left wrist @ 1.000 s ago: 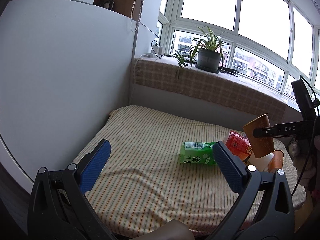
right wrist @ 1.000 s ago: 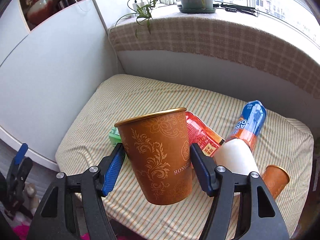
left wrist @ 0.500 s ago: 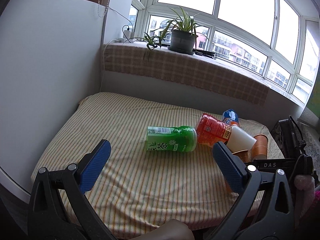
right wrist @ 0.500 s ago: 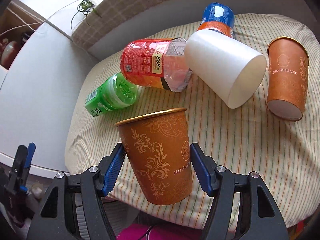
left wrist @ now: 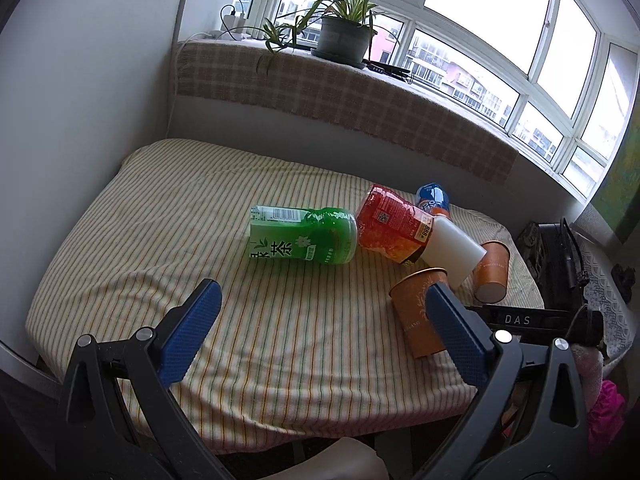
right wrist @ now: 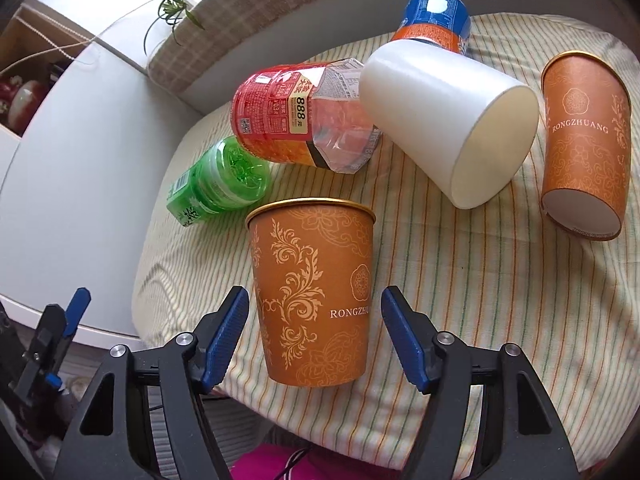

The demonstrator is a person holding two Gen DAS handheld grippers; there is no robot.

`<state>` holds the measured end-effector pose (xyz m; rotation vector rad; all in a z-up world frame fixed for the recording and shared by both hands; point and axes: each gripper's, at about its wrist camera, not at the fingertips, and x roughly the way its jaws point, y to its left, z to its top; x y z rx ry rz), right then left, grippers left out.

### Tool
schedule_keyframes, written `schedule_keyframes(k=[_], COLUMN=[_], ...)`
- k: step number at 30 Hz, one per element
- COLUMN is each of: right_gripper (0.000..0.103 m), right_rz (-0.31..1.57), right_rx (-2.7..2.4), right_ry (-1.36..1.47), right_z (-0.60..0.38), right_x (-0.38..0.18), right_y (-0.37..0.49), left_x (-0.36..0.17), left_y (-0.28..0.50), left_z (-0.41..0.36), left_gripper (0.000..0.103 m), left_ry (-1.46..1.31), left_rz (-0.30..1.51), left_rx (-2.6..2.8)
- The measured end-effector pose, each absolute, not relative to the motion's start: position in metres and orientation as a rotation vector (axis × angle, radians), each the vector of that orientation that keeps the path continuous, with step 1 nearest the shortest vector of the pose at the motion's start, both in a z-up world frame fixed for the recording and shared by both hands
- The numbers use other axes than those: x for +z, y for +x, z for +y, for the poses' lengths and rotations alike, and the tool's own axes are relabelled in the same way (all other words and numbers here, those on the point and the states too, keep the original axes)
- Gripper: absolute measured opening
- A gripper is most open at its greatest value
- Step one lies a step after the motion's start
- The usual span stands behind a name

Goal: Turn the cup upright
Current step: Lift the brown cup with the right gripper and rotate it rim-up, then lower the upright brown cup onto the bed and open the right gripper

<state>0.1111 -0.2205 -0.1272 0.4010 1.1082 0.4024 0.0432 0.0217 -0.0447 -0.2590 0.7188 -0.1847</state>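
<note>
Right tongs [right wrist: 314, 334] in the foreground, blue pads [right wrist: 226, 330] spread apart, one on either side of the cup [right wrist: 314, 300] with a visible gap at each side. The cup stands mouth-up, gold rim on top, at the near edge of the striped table [right wrist: 480, 300]; whether the pads touch its wall cannot be told with certainty, but they appear clear of it. Left tongs [left wrist: 320, 336] hang open above the near part of the table, gripping nothing; from this view the cup [left wrist: 416, 312] shows just beyond the right pad, leaning slightly. Farther back lie a green bottle [right wrist: 218, 182] on its side, a red bottle [right wrist: 304, 114] resting against it, and a white cup [right wrist: 448, 120] on its side touching the red bottle. A second orange cup [right wrist: 584, 140] lies on its side at the right, base toward the camera. A blue-and-orange can [right wrist: 436, 20] lies behind the white cup. Beyond the table, a checked sill [left wrist: 340, 96] bears a potted plant [left wrist: 344, 28] before the window.
</note>
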Motion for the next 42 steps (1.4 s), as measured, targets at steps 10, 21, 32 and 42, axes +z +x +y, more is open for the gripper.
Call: schedule_keyframes(k=[10,21,32,42], right_gripper=[0.068,0.068,0.069,0.069], right_rz=[0.889,0.796,0.813,0.829], right_rx=[0.265,0.090,0.038,0.027], right_ry=[0.181,0.205,0.287,0.314], right_z=[-0.243,-0.285,-0.310,-0.317], right_x=[-0.081,-0.070,-0.083,-0.092], right_y=[0.060,0.011,-0.005,-0.004], left_x=[-0.065,-0.105,-0.127,-0.139], left_y=[0.074,0.127,0.145,0.154], left_z=[-0.007,-0.033,-0.069,-0.080], left_gripper=[0.103,0.100,0.094,0.081], left_ry=[-0.371,-0.644,-0.627,-0.594], left_rz=[0.867,1.112,1.201,1.245], left_rx=[-0.319,-0.473,-0.517,-0.521])
